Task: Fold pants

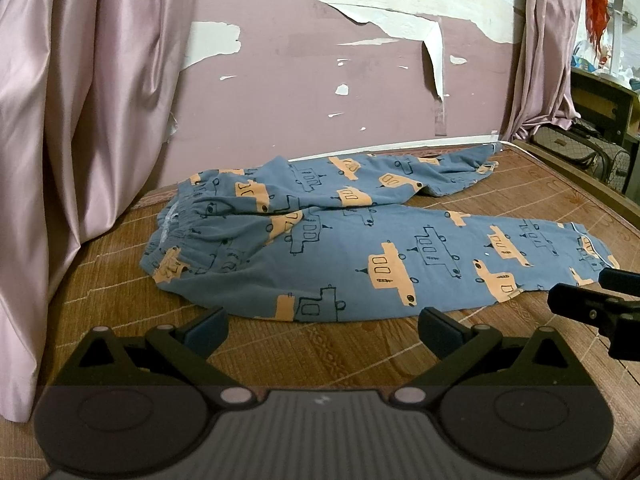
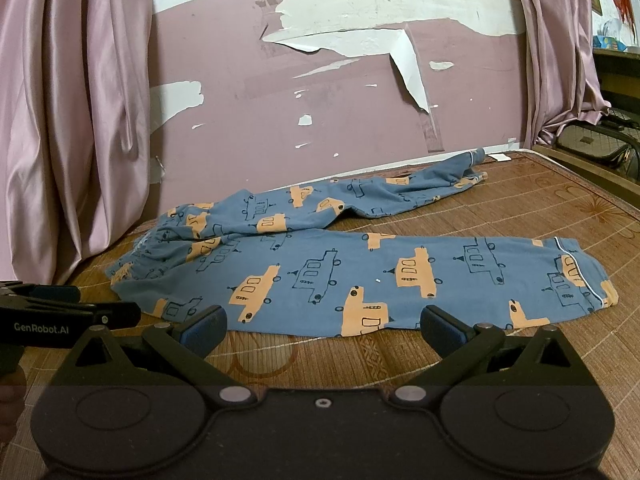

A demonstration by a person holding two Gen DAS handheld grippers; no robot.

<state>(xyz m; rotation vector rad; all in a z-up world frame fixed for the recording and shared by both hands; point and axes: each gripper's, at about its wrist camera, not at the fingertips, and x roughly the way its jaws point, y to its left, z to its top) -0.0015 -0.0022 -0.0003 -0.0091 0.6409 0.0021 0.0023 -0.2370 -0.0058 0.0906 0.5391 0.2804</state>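
Left wrist view: the left claw, fingers spread apart and empty, hovers just before blue pants lying unfolded on a woven bed mat, legs splayed apart.

Right wrist view: the right claw, likewise apart and empty, faces the near leg. Folding appears not yet begun.

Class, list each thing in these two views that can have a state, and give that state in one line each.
pants: unfolded, spread on the mat, legs apart, waistband to the left
left gripper: open, empty, short of the pants' near edge
right gripper: open, empty, at the near leg's edge
curtain: hanging, bunched in folds
wall covering: peeling, white patches showing
mat: lying flat
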